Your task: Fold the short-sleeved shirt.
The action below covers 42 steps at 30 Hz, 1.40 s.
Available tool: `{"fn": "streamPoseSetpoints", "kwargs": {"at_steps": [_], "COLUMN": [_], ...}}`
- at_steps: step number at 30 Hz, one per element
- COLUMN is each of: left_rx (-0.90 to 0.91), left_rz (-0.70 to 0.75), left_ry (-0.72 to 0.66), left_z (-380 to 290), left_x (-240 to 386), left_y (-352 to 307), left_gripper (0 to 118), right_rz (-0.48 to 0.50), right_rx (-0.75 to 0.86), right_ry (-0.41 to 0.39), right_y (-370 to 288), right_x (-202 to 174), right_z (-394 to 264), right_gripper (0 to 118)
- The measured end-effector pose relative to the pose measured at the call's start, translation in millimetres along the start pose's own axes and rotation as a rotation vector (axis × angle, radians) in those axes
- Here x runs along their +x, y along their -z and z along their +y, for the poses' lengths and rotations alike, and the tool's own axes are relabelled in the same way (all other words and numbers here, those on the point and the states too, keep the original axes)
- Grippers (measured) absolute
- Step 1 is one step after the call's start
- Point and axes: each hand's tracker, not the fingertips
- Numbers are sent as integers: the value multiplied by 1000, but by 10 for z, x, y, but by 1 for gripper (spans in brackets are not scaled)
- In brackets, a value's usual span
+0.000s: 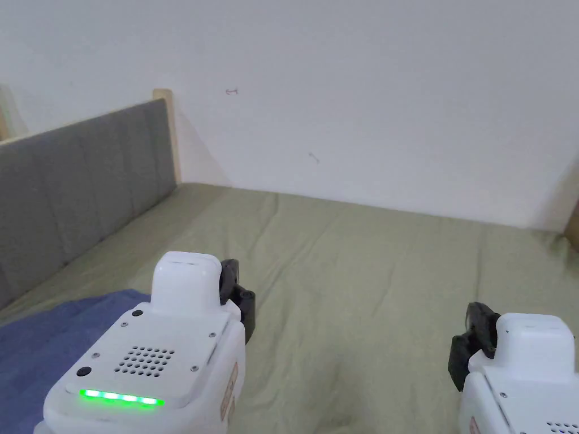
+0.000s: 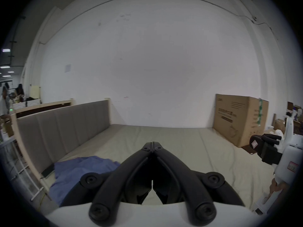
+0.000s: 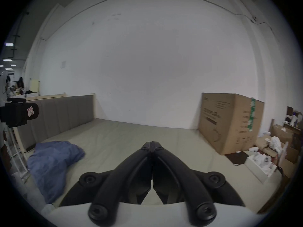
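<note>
A blue short-sleeved shirt (image 1: pixel 51 333) lies crumpled on the olive-green bed sheet (image 1: pixel 362 265) at the near left, close to the grey headboard. It also appears as the blue shirt (image 2: pixel 82 171) and the blue shirt (image 3: pixel 52 161). My left gripper (image 2: pixel 152 144) is held above the sheet, just right of the shirt, jaws shut with nothing between them. My right gripper (image 3: pixel 151 144) hovers farther right over bare sheet, also shut and empty. In the head view the left gripper (image 1: pixel 240 294) and right gripper (image 1: pixel 472 339) sit low in the picture.
A grey padded headboard (image 1: pixel 85 186) runs along the left of the bed, a white wall (image 1: pixel 367 102) along the far side. A large cardboard box (image 3: pixel 229 122) stands at the bed's far right corner, with smaller boxes and clutter (image 3: pixel 265 155) on the floor beyond.
</note>
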Motion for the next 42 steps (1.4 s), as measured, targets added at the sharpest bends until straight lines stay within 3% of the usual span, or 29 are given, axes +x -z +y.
{"fn": "streamPoseSetpoints", "kwargs": {"at_steps": [7, 10, 19, 31, 32, 33, 35, 36, 38, 42], "left_rx": [-4, -4, -121, -705, -749, -743, -741, -731, -738, -789], "left_rz": [311, 406, 417, 340, 342, 342, 335, 343, 350, 316], "left_ry": [-1, -15, -56, -233, -234, -262, -316, -329, -329, -328], "left_z": [14, -21, -275, -1854, -1916, -1937, -1967, -1957, -1937, -1970], "left_x": [-796, -987, -1206, -2049, -2104, -2154, -2281, -2330, -2397, -2453], "left_y": [-503, -640, -346, 1372, 1482, 1553, 1687, 1764, 1932, 2303], "left_gripper": [0, 0, 0, 0, 11, 30, 78, 88, 102, 104], "right_rz": [296, 372, 420, 415, 413, 411, 403, 400, 394, 382], "right_rx": [-26, -48, -94, -253, -272, -289, -312, -324, -347, -375], "right_ry": [1, -8, -45, -89, -89, -88, -86, -86, -91, -107], "right_y": [254, 289, 343, 698, 735, 766, 829, 858, 907, 960], "right_x": [-827, -1093, -1305, -1319, -1317, -1315, -1303, -1298, -1290, -1261], "right_z": [27, -7, -137, -602, -646, -683, -748, -778, -829, -918], "right_gripper": [0, 0, 0, 0, 0, 0, 0, 0, 0, 0]}}
